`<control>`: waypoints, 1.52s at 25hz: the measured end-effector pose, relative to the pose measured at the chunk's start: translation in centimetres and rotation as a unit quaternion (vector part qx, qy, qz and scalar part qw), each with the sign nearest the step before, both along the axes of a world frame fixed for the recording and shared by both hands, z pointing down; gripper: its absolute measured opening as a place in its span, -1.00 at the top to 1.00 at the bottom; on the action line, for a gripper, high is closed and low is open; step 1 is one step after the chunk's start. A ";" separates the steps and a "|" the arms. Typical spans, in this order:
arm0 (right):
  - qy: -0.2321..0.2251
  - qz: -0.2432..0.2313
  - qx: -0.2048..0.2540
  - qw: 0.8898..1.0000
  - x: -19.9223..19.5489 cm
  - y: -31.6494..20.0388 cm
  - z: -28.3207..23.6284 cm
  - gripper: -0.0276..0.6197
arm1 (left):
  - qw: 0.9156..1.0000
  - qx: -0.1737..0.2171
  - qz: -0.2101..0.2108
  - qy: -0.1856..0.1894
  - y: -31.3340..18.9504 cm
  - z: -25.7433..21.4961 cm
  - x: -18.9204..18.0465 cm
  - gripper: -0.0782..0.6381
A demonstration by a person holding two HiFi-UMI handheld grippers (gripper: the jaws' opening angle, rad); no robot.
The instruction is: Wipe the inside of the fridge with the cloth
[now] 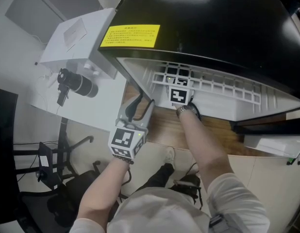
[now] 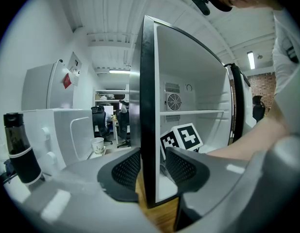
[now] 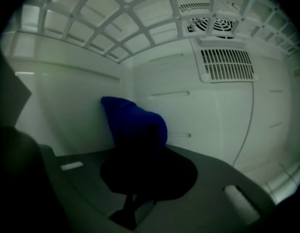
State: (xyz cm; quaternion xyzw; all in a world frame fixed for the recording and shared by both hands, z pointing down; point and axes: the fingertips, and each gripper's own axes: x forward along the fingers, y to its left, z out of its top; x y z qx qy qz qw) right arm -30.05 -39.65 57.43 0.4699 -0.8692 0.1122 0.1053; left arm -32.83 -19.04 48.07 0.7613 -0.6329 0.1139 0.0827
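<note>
The black fridge stands open in front of me, white inside. My left gripper straddles the black front edge of the fridge's left wall, one pad on each side, shut on it. My right arm reaches in under the white wire shelf; in the head view only that gripper's marker cube shows. In the right gripper view my right gripper is shut on a blue cloth, which is bunched against the white inner wall near the back corner.
A white box-like appliance and a black bottle sit on the counter left of the fridge, with a paper cup beyond. Vent grilles sit on the back wall. An office chair base stands at lower left.
</note>
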 end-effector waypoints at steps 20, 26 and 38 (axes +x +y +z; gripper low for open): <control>0.016 0.047 -0.004 0.999 7.1 -1.1 0.3 0.74 | 1.000 0.002 -0.029 0.006 0.0 0.1 -0.1 0.34; 0.019 0.066 -0.005 0.998 9.8 -1.5 0.4 0.74 | 0.999 0.003 -0.037 0.008 0.0 0.1 -0.1 0.33; 0.021 0.105 -0.007 0.994 15.2 -2.4 0.4 0.74 | 0.999 0.006 -0.052 0.008 0.1 0.1 -0.1 0.32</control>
